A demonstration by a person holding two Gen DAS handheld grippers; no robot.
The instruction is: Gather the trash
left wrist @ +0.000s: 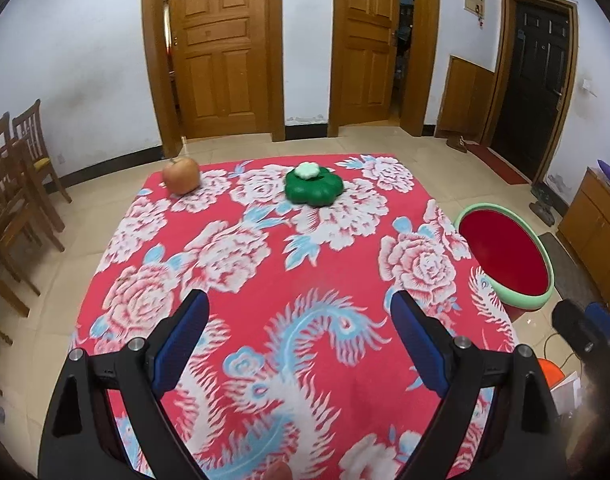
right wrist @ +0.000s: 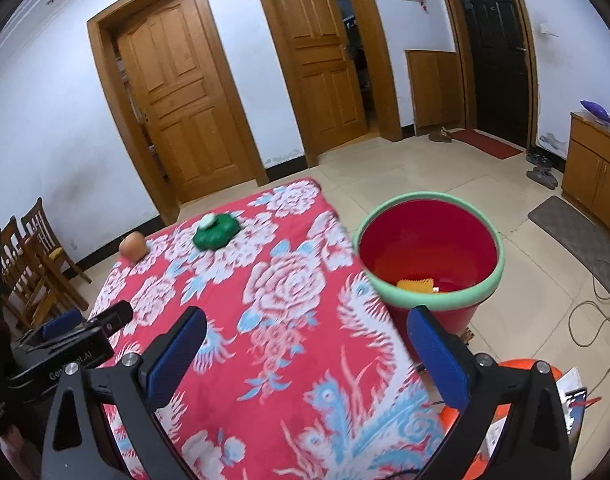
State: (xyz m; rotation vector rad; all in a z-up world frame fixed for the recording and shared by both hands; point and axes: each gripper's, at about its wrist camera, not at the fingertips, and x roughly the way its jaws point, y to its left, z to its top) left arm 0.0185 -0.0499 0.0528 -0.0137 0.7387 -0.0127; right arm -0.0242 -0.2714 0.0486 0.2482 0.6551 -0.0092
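Observation:
A table with a red floral cloth (left wrist: 265, 280) (right wrist: 265, 300) holds an apple (left wrist: 181, 175) (right wrist: 133, 246) at the far left and a green flower-shaped dish (left wrist: 313, 188) (right wrist: 216, 232) with a white crumpled piece (left wrist: 307, 170) (right wrist: 207, 221) on top. A red bucket with a green rim (left wrist: 507, 256) (right wrist: 429, 252) stands on the floor right of the table; a yellow item (right wrist: 415, 284) lies inside. My left gripper (left wrist: 301, 312) is open and empty over the near cloth. My right gripper (right wrist: 305, 328) is open and empty over the table's right edge.
Wooden chairs (left wrist: 13, 184) (right wrist: 29, 264) stand left of the table. Wooden doors (left wrist: 221, 48) (right wrist: 177, 92) line the far wall. A cabinet (right wrist: 597, 168), a floor mat (right wrist: 577, 232) and a cable (right wrist: 597, 320) are on the right. An orange object (right wrist: 517, 368) sits below the right gripper.

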